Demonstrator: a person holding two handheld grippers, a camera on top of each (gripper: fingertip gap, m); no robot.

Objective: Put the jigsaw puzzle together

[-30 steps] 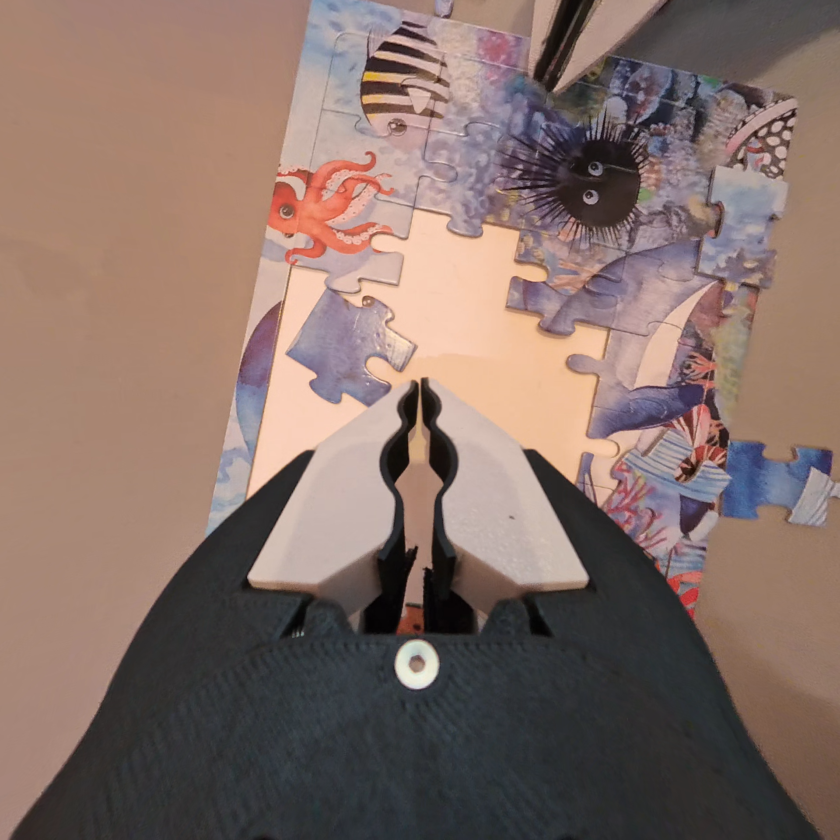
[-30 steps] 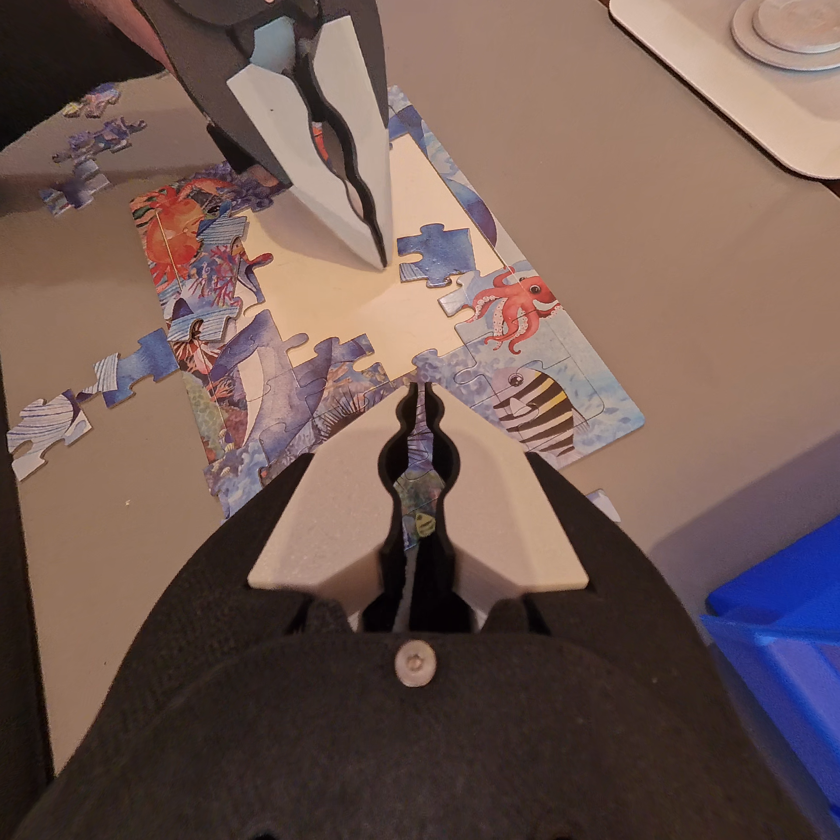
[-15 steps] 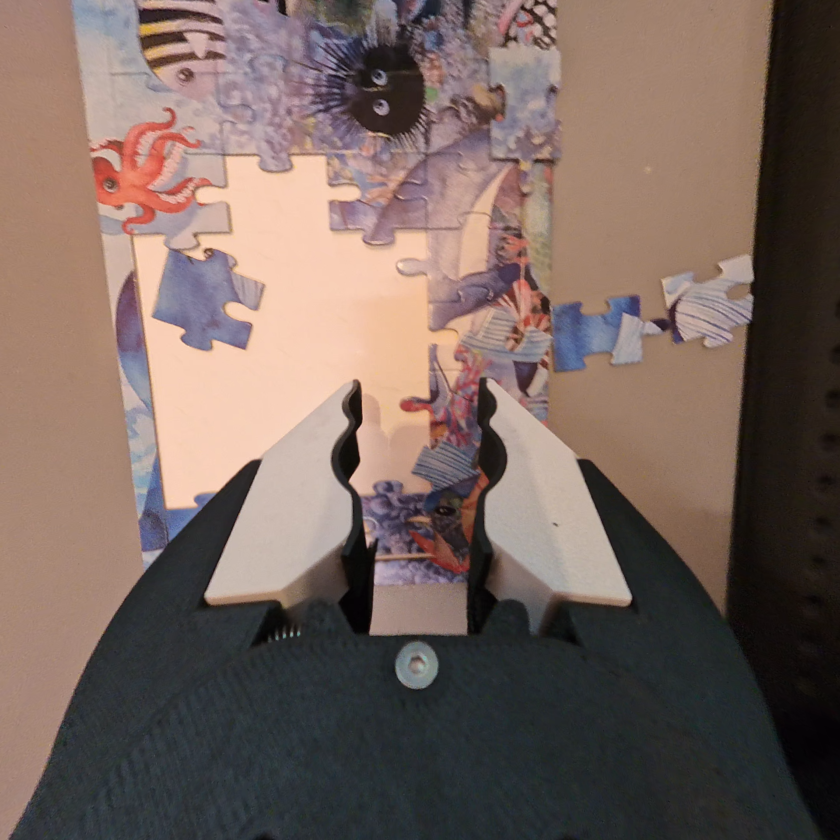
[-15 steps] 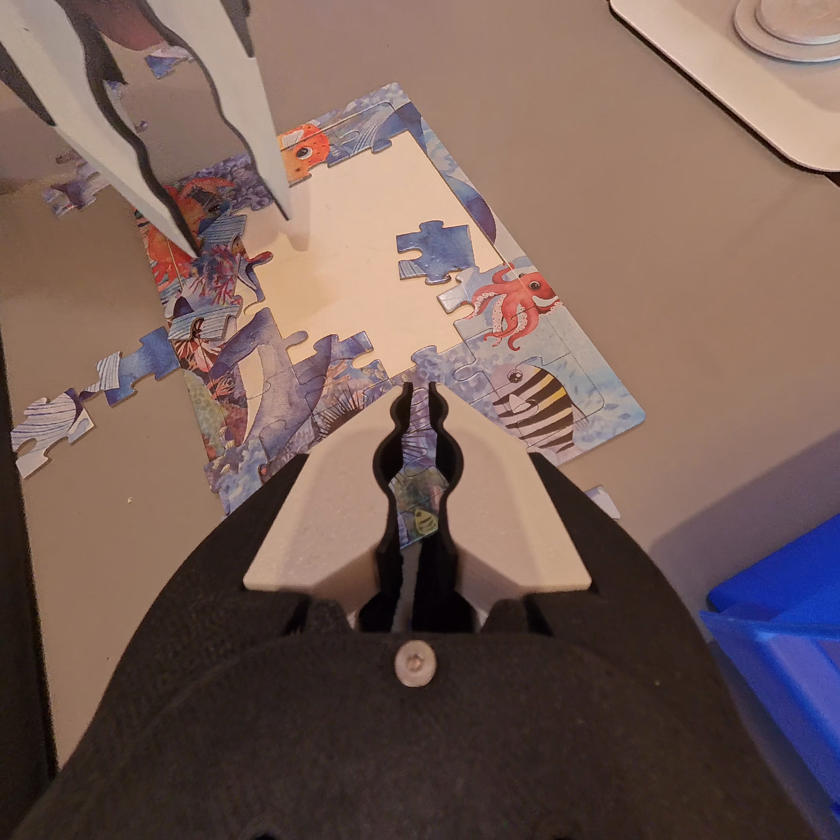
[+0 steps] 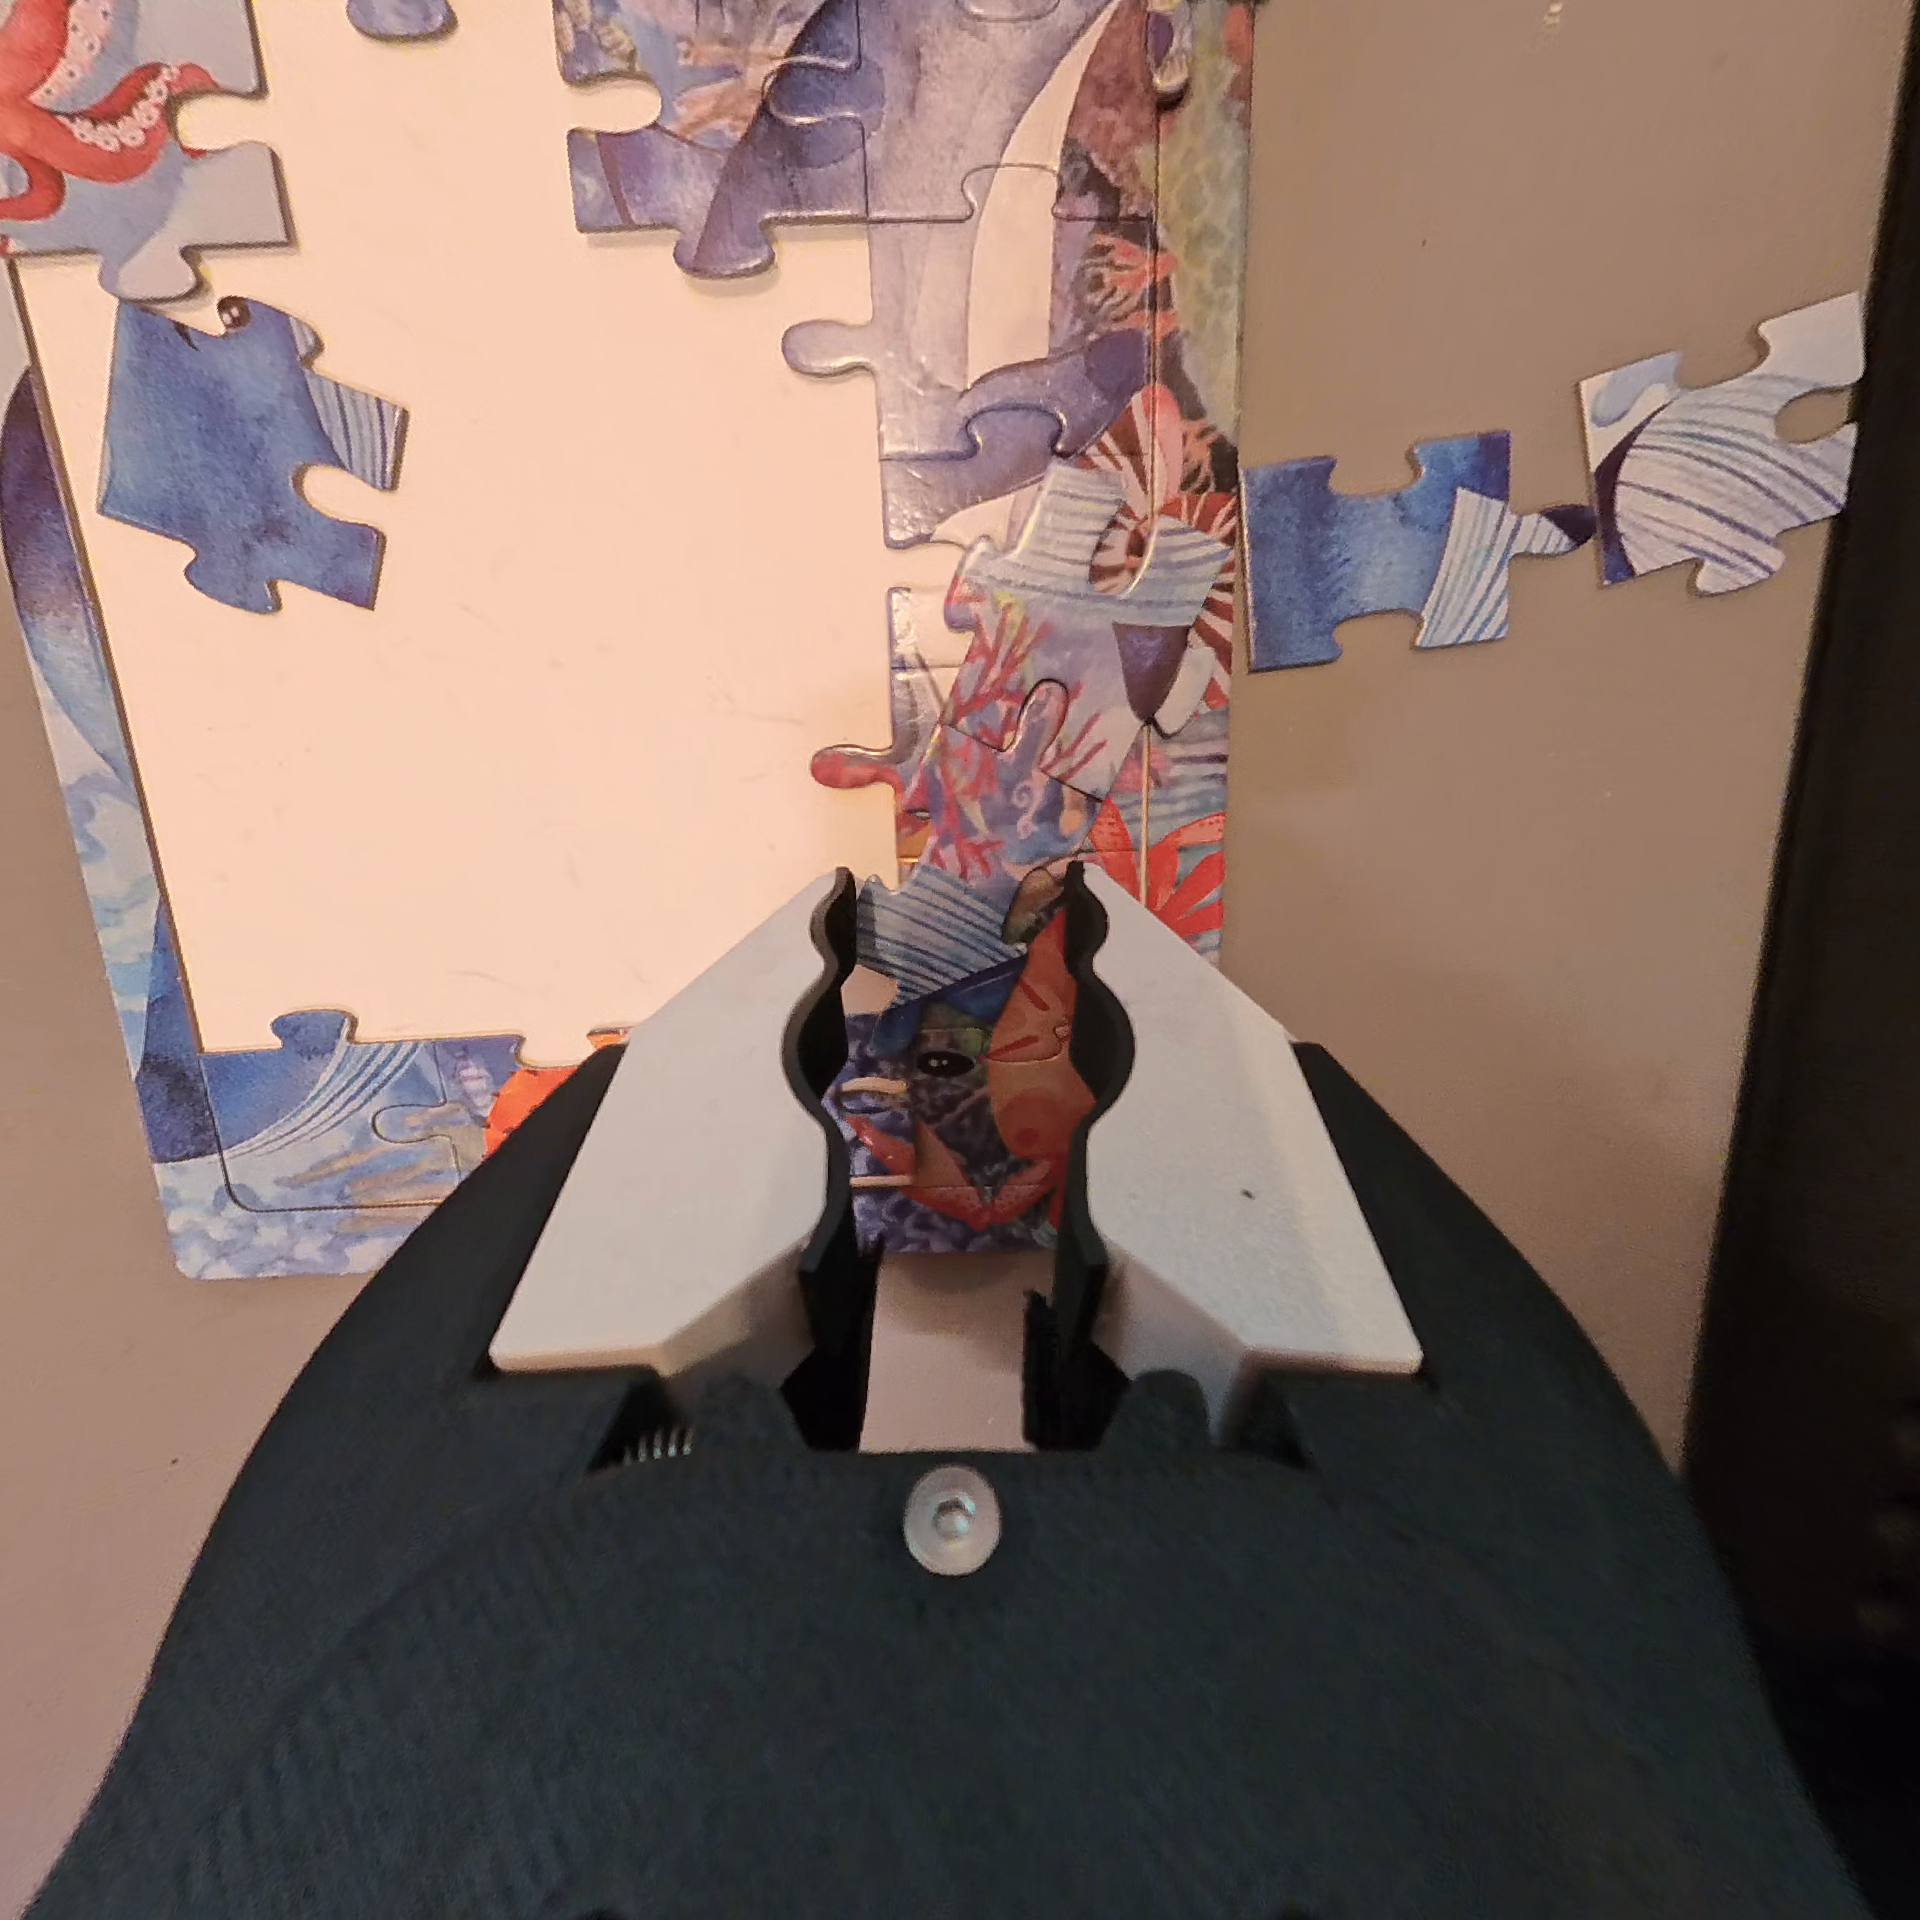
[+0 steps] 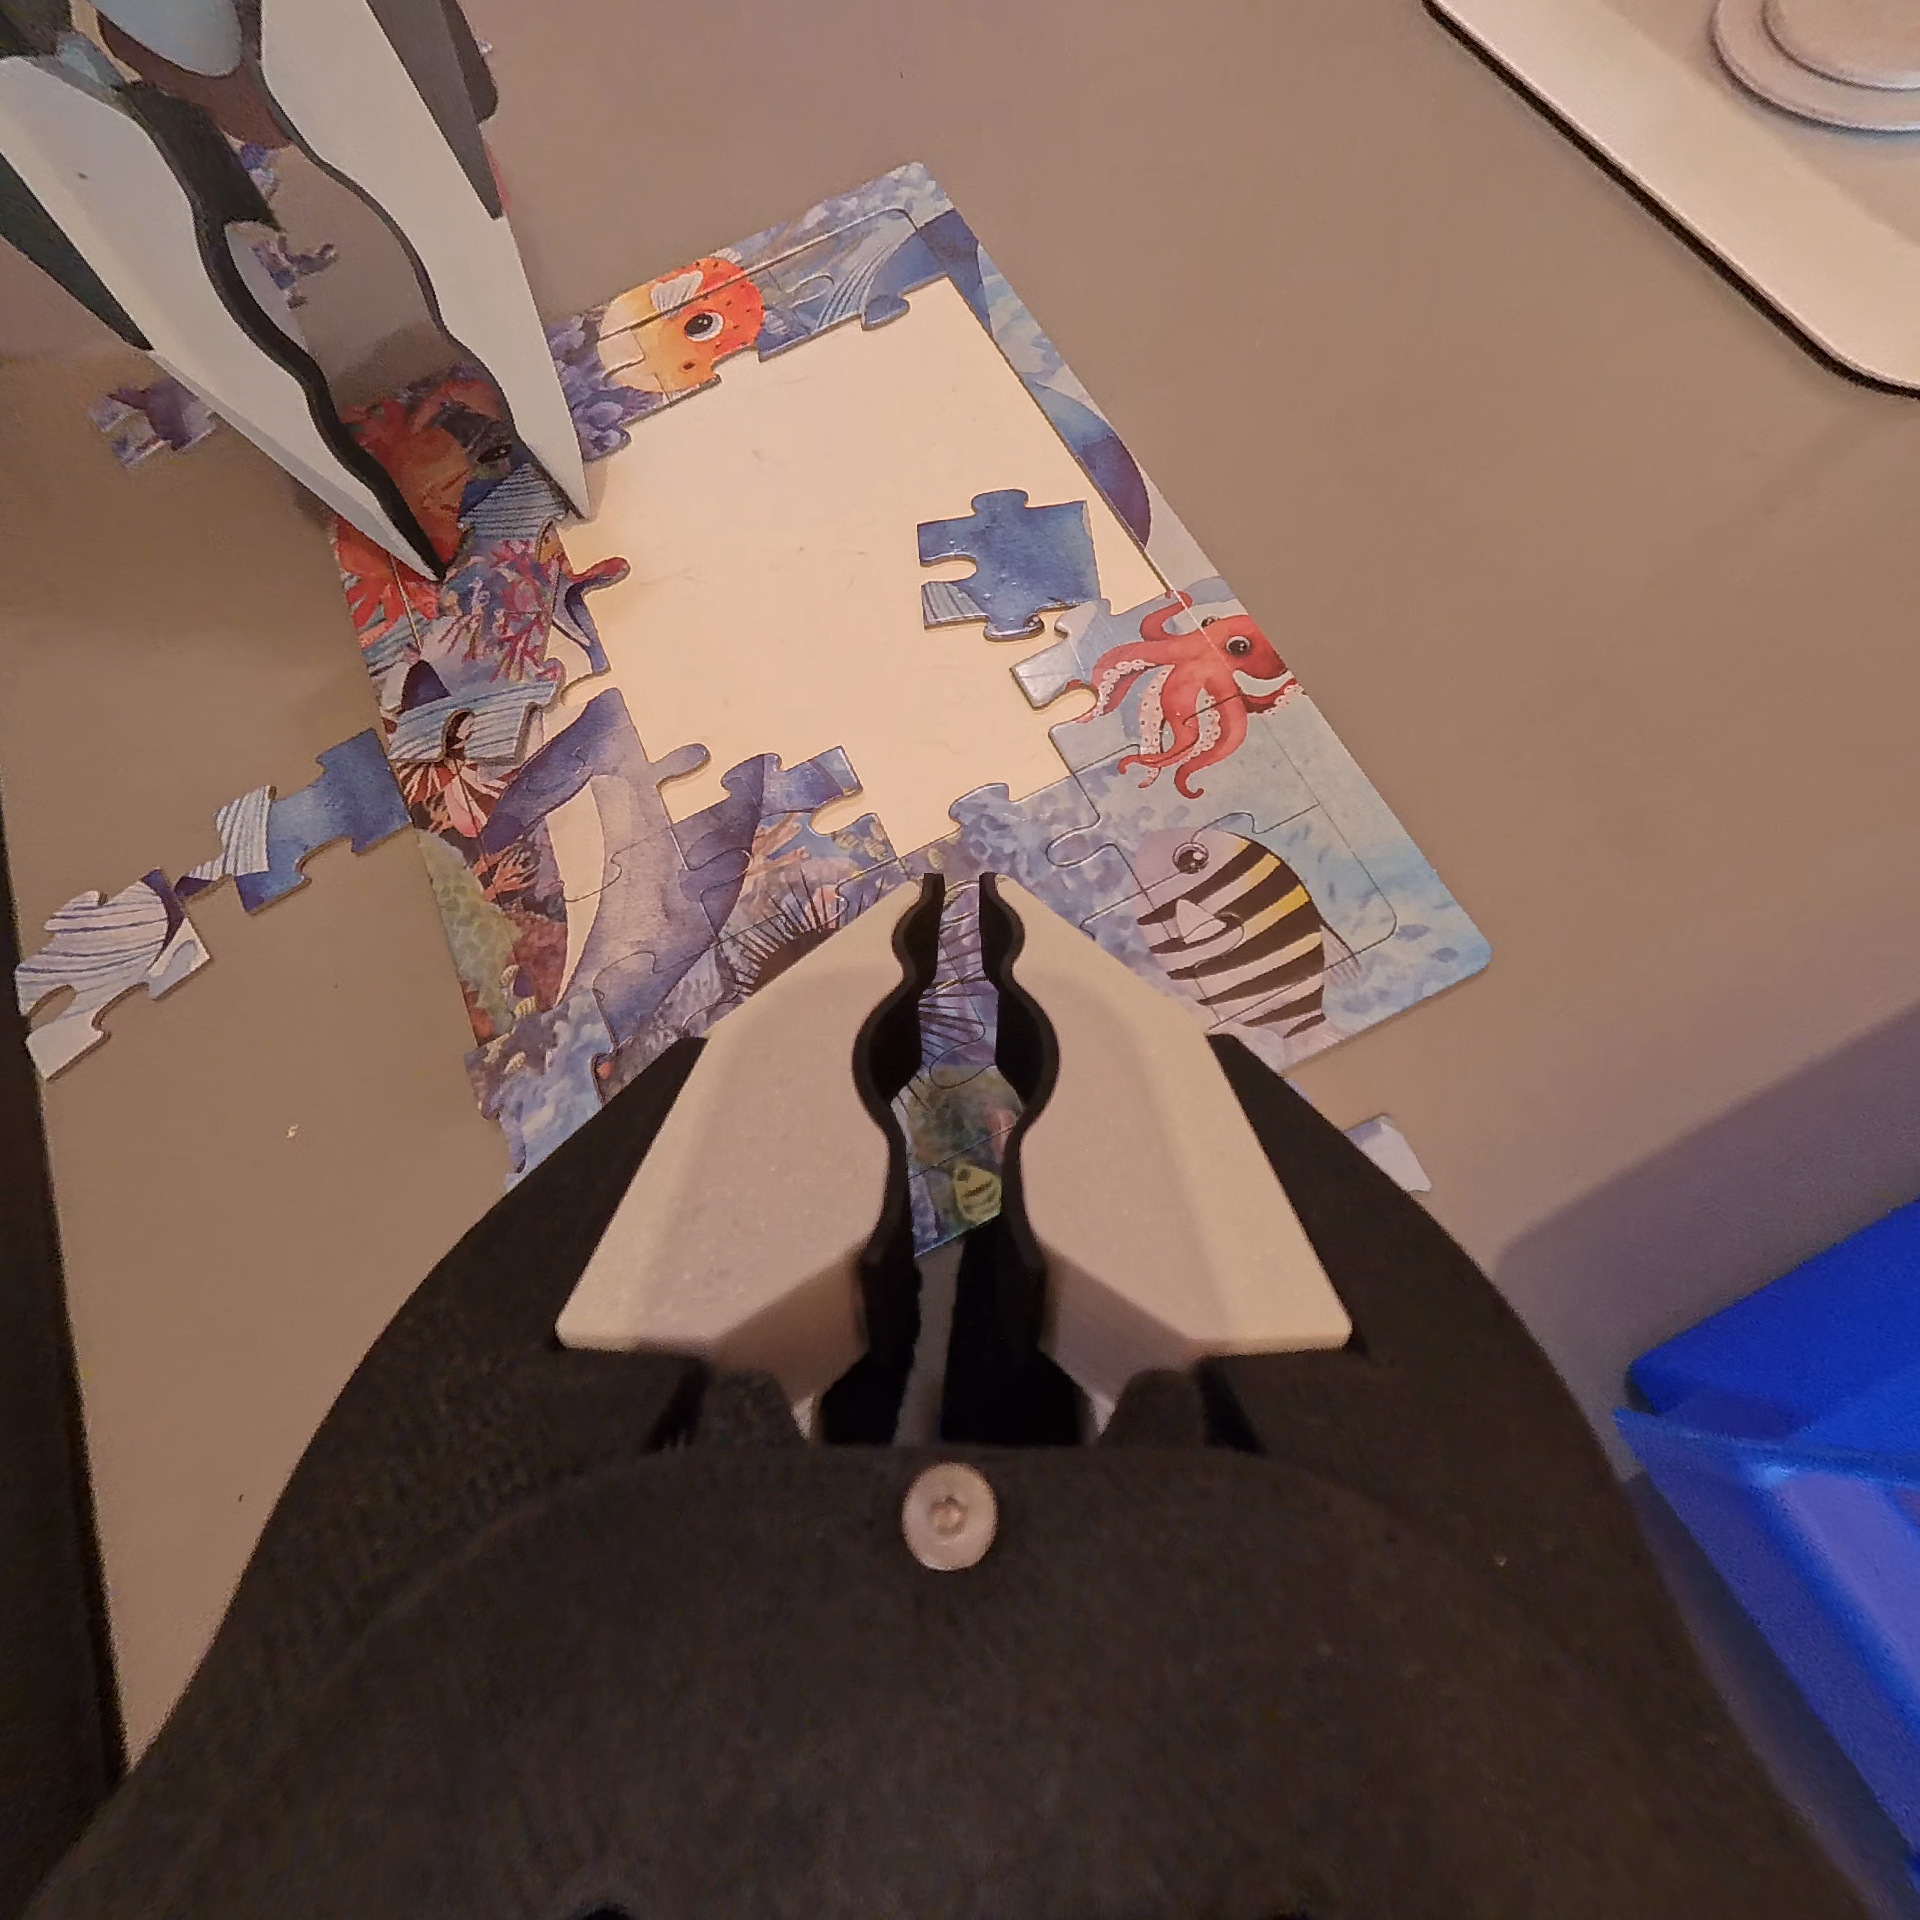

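The jigsaw puzzle lies on a tan table, its cream middle bare and its borders partly filled; it also shows in the right wrist view. My left gripper is open, low over the puzzle's orange-and-red corner, its fingers straddling a loose blue striped piece. In the right wrist view the left gripper stands at the top left over that piece. A loose blue piece lies on the bare middle. My right gripper is shut but for a slit, empty, over the puzzle's near edge.
Two loose blue-and-white pieces lie on the table beside the puzzle. More pieces lie far left. A blue bin stands at the near right, a white board far right. A dark strip edges the table. About 20 cm separates my left fingertips from my right.
My left gripper has opened and moved from the bare middle near the blue piece down to the orange corner, closer to the puzzle. My right gripper stays put; its tips parted slightly.
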